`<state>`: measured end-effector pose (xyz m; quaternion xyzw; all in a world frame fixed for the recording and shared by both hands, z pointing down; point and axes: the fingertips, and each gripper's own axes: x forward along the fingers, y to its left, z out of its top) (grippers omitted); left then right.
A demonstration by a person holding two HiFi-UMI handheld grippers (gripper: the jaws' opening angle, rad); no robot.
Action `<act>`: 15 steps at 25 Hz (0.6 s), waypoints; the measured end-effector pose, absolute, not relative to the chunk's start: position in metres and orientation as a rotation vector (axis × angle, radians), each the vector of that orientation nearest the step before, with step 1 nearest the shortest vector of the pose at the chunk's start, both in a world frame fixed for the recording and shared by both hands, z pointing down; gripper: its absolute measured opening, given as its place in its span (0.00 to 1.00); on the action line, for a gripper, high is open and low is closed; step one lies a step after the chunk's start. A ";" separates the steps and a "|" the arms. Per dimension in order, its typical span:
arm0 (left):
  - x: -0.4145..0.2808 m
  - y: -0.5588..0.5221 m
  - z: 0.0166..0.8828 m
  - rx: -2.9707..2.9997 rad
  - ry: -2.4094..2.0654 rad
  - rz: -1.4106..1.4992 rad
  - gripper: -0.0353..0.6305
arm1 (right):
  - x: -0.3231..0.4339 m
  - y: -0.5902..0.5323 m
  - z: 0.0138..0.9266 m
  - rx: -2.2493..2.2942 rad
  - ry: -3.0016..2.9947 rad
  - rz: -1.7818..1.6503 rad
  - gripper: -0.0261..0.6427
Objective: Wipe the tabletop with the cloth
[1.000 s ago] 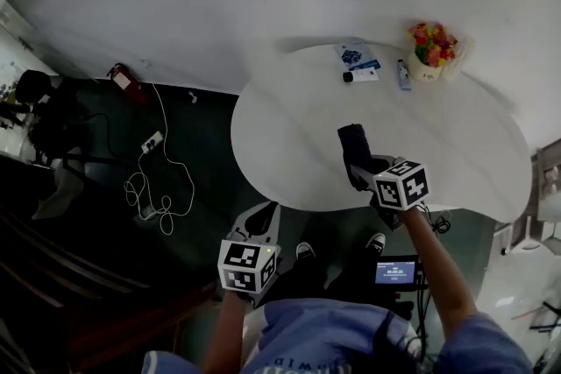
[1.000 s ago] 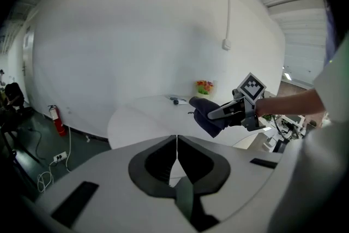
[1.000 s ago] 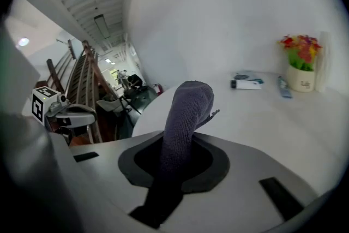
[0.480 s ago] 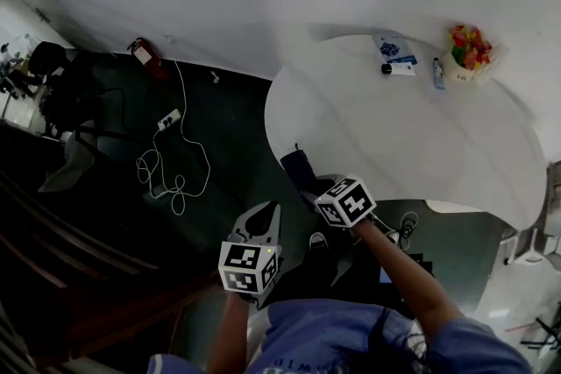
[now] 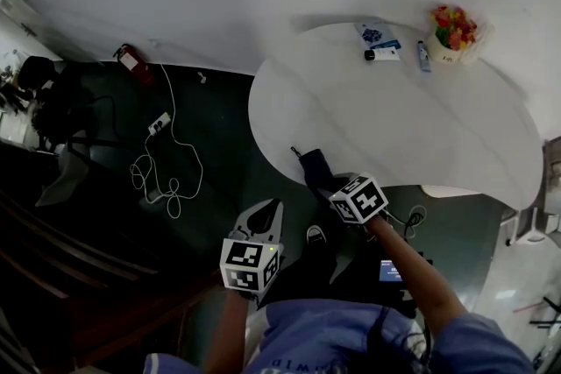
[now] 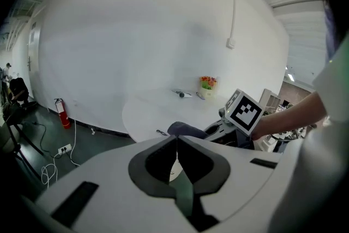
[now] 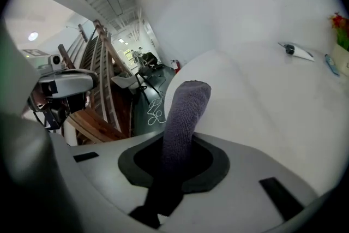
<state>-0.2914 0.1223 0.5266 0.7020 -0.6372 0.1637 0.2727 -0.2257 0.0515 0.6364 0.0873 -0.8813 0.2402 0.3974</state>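
Dk grey cloth upright, wht tabletop edge.

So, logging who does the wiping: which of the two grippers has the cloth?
The right gripper: its jaws are shut on the dark cloth. The left gripper has its jaws shut on nothing.

Upper right: 1 flower pot, 1 booklet near it (print unreadable). Left, on the dark floor: 1 red fire extinguisher, 1 white power strip.
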 end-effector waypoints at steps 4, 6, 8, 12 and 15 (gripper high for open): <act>-0.263 0.105 0.521 1.938 -1.684 0.450 0.08 | -0.178 0.036 0.635 0.299 -2.220 0.633 0.14; -0.244 0.097 0.519 1.964 -1.661 0.467 0.08 | -0.153 0.028 0.634 0.341 -2.218 0.651 0.14; -0.222 0.087 0.516 1.989 -1.640 0.480 0.08 | -0.123 0.019 0.634 0.382 -2.214 0.672 0.14; -0.165 0.065 0.509 2.039 -1.596 0.472 0.08 | -0.054 0.005 0.635 0.460 -2.197 0.702 0.14; -0.118 0.049 0.501 2.089 -1.563 0.477 0.08 | 0.000 -0.004 0.635 0.514 -2.186 0.726 0.14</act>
